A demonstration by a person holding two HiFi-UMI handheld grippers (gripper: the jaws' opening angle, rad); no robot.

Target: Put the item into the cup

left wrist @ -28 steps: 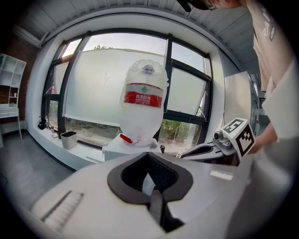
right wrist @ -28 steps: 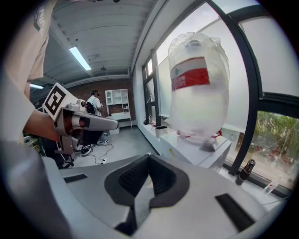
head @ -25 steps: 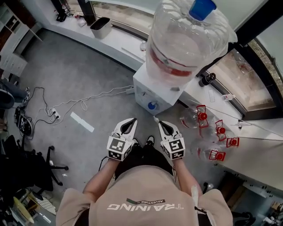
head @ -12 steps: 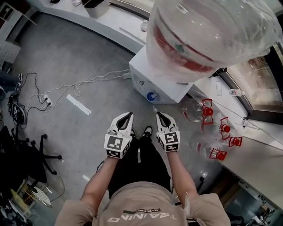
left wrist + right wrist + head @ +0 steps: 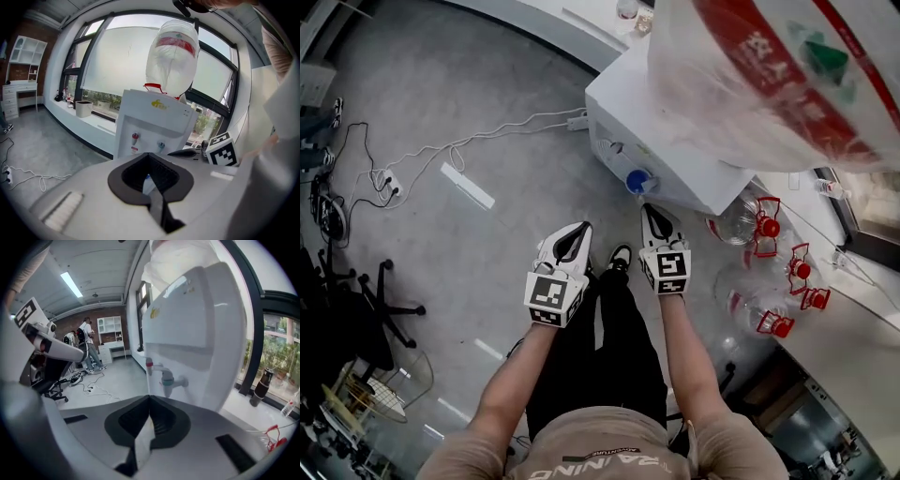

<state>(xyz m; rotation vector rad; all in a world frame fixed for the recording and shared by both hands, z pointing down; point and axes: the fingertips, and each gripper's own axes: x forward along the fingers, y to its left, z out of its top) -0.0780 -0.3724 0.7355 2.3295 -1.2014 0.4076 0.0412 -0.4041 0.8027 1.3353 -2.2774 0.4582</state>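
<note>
As no cup is seen, the left gripper and right gripper are held mid-frame toward the water dispenser above, fingers closed together on nothing recognisable.

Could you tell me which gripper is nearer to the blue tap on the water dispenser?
Right. In the head view the right gripper points at the blue tap from just short of it; the left gripper is farther back and off to the person's left.

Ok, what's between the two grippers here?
In the head view, the person's black shoe and trouser leg, lower down, show between the left gripper and the right gripper.
</note>
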